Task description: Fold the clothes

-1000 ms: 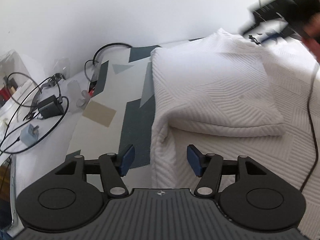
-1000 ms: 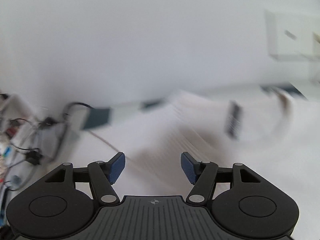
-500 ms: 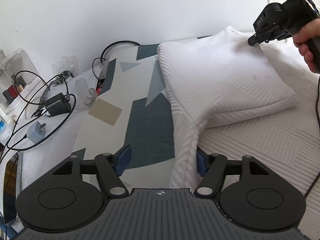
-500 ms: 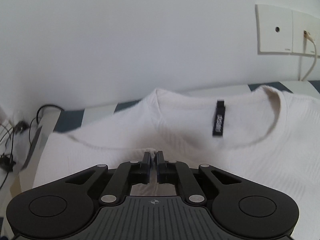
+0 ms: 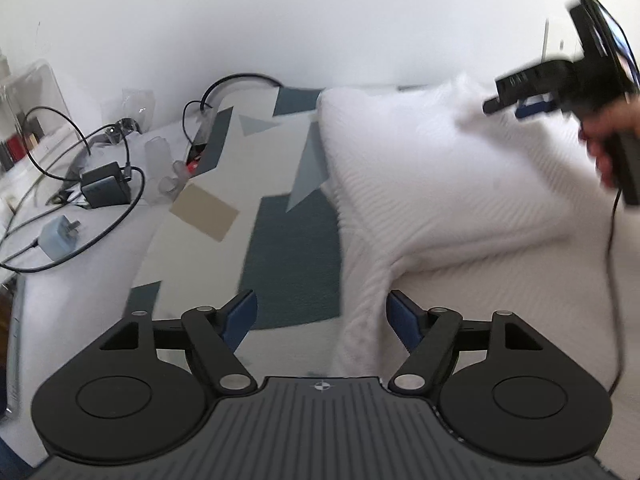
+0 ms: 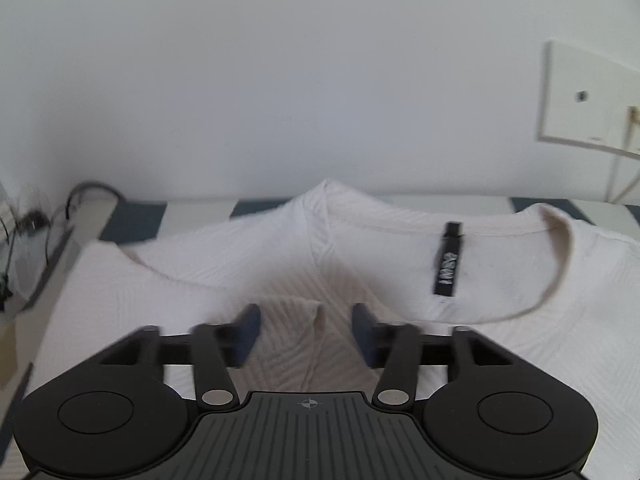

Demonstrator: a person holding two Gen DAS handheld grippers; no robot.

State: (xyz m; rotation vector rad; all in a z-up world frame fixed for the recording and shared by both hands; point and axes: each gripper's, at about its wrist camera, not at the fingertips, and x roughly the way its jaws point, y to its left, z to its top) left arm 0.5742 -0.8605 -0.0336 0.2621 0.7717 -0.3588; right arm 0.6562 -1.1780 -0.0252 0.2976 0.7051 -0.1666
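On patterned sheet (image 5: 288,264), white shirt (image 5: 432,184) is lying w/ its side flap doubled over the body. L gripper (image 5: 320,316) is hanging spread at the fold's near edge; R gripper (image 6: 306,332) is gaping over a pinched ridge below the collar (image 6: 400,228), holding nothing, prob. letting cloth settle.

Shirt (image 5: 440,184) on bed (image 5: 288,240), charger (image 5: 106,190) far left.

A black power adapter (image 5: 105,190), a grey plug (image 5: 59,231) and looping cables (image 5: 132,196) lie beside a wall socket plate (image 6: 588,100).
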